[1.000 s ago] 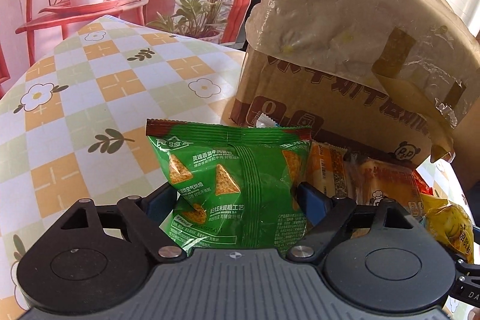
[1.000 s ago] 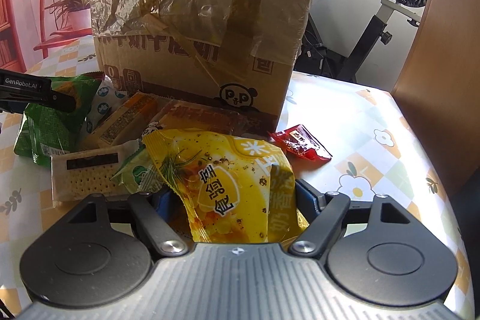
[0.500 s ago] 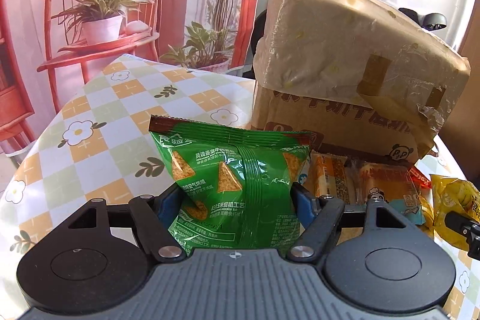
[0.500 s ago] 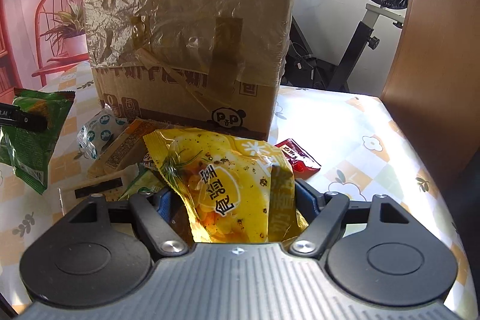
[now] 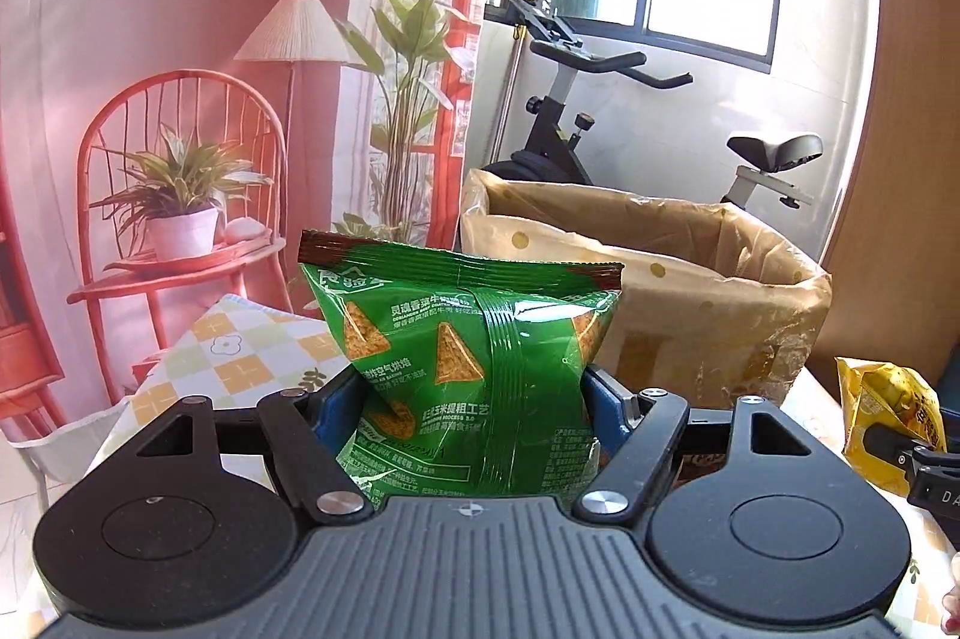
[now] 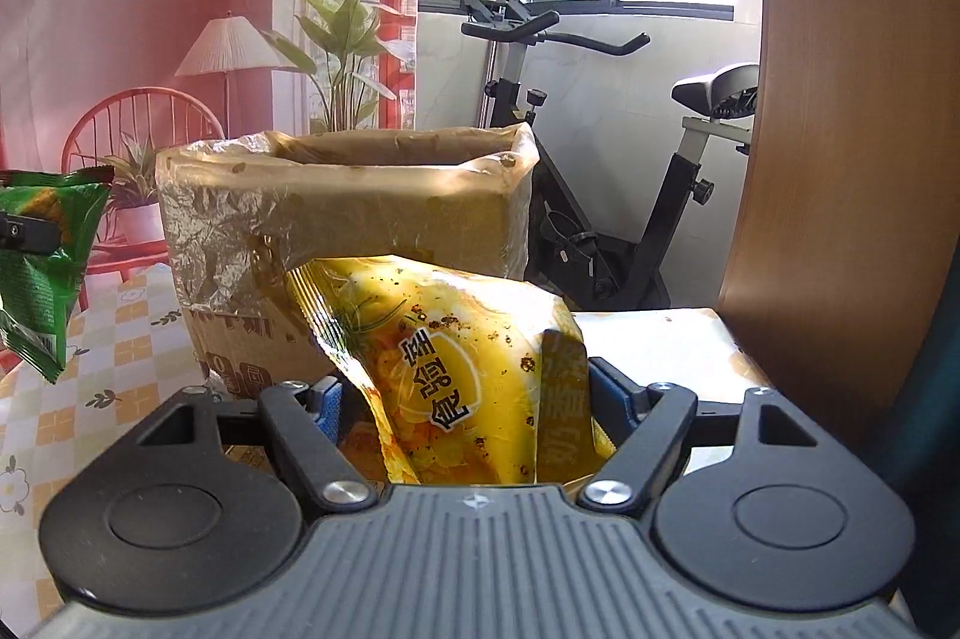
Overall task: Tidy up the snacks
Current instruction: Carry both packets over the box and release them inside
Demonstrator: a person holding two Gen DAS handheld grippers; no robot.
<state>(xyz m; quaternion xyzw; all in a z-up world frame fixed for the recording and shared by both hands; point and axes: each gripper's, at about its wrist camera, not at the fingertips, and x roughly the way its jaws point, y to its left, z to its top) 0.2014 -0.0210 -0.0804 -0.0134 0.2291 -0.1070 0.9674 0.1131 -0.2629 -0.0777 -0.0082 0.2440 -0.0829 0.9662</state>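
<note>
My left gripper (image 5: 471, 399) is shut on a green bag of triangular corn chips (image 5: 462, 351), held upright in the air. My right gripper (image 6: 465, 402) is shut on a yellow snack bag (image 6: 474, 357), also lifted. Both bags hang in front of an open cardboard box (image 5: 660, 291) lined with a plastic sheet; its open top shows from this height (image 6: 390, 153). In the left wrist view the yellow bag (image 5: 888, 411) appears at the right edge. In the right wrist view the green bag (image 6: 42, 267) hangs at the left edge.
The table carries a checked flower-pattern cloth (image 6: 126, 339). An exercise bike (image 6: 600, 195) stands behind the box. A red chair with a potted plant (image 5: 174, 213) is at the back left. A wooden panel (image 6: 840, 159) rises on the right.
Both grippers have risen with their bags, from table level to about the height of the box rim. The box's open top has come into view and the other snacks have dropped out of sight.
</note>
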